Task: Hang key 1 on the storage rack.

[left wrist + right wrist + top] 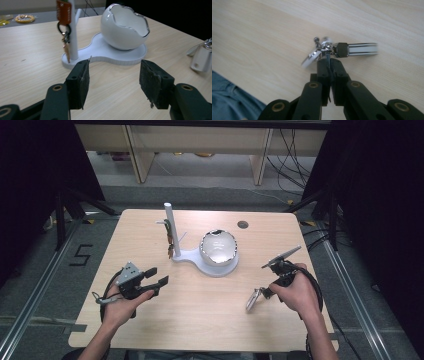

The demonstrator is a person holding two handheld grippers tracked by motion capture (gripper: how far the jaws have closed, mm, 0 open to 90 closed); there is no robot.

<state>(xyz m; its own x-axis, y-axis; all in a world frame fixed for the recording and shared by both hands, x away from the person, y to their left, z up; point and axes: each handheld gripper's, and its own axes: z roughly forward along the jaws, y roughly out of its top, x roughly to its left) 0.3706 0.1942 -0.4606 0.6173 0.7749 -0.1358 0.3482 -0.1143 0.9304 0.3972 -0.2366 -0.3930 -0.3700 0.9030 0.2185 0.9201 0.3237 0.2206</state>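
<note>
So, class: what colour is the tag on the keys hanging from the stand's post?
Orange, clearest in the left gripper view: the tag hangs by the white post.

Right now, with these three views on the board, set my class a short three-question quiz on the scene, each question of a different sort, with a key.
1. True or false: the left tool is shut.
2. What is the right tool clamped on? A) bowl B) metal keychain C) post
3. Fill in: the white eggshell bowl sits on the ____ stand.

Key: 1 false, its jaws stand apart. 2 B. 3 white.
</note>
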